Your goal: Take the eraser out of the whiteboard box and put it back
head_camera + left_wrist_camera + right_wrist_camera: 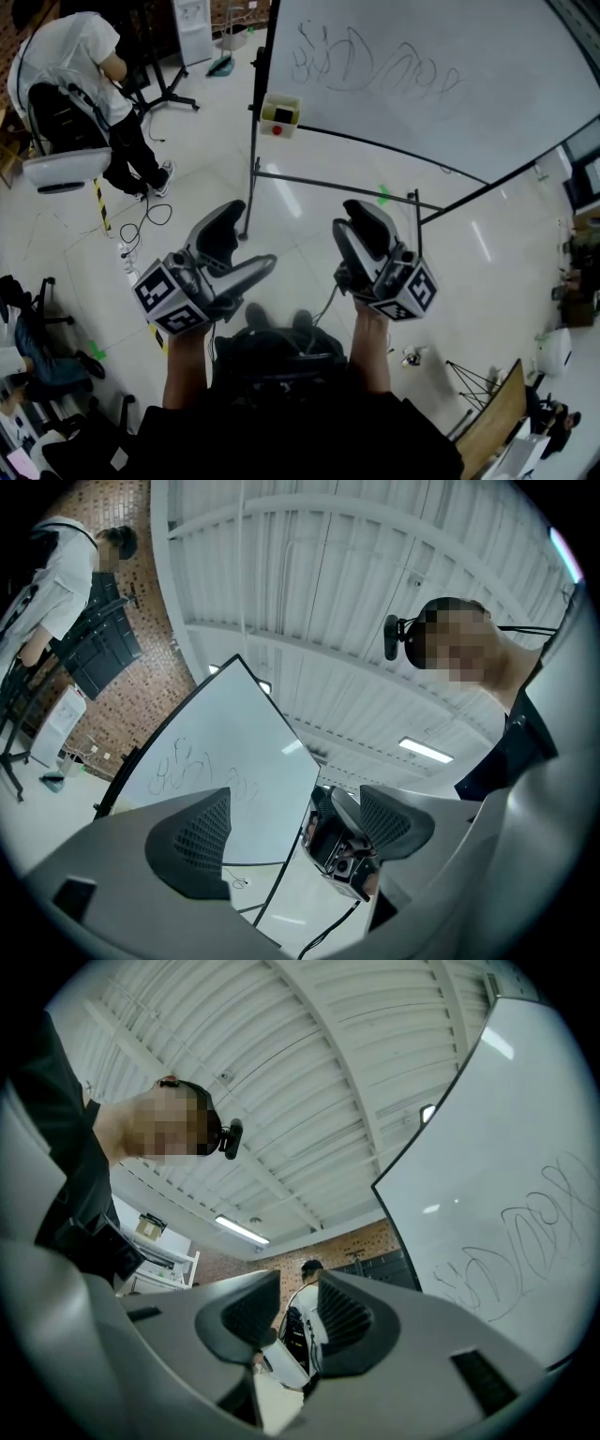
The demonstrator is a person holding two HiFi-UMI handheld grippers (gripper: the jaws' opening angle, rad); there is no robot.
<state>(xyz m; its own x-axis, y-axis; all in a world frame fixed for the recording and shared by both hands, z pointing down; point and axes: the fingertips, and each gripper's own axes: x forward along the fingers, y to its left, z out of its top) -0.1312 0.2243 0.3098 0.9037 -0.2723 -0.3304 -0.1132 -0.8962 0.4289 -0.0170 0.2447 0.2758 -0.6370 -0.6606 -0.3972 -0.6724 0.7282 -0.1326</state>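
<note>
The whiteboard [422,75] stands on its frame ahead, with scribbles on it. A small cream box [280,114] hangs at its lower left edge; something dark and a red spot show on it, and I cannot make out the eraser. My left gripper [246,246] is held in the air well short of the box, jaws wide open and empty [295,822]. My right gripper [349,217] is raised beside it, its jaws a narrow gap apart with nothing between them [298,1312]. Both point upward toward the board [225,761] [506,1194].
The whiteboard stand's black bars [337,183] run across the floor in front of me. At the far left a person in a white shirt [75,66] bends over a chair [56,141]. Cables [141,220] lie on the floor. Clutter lines the right edge.
</note>
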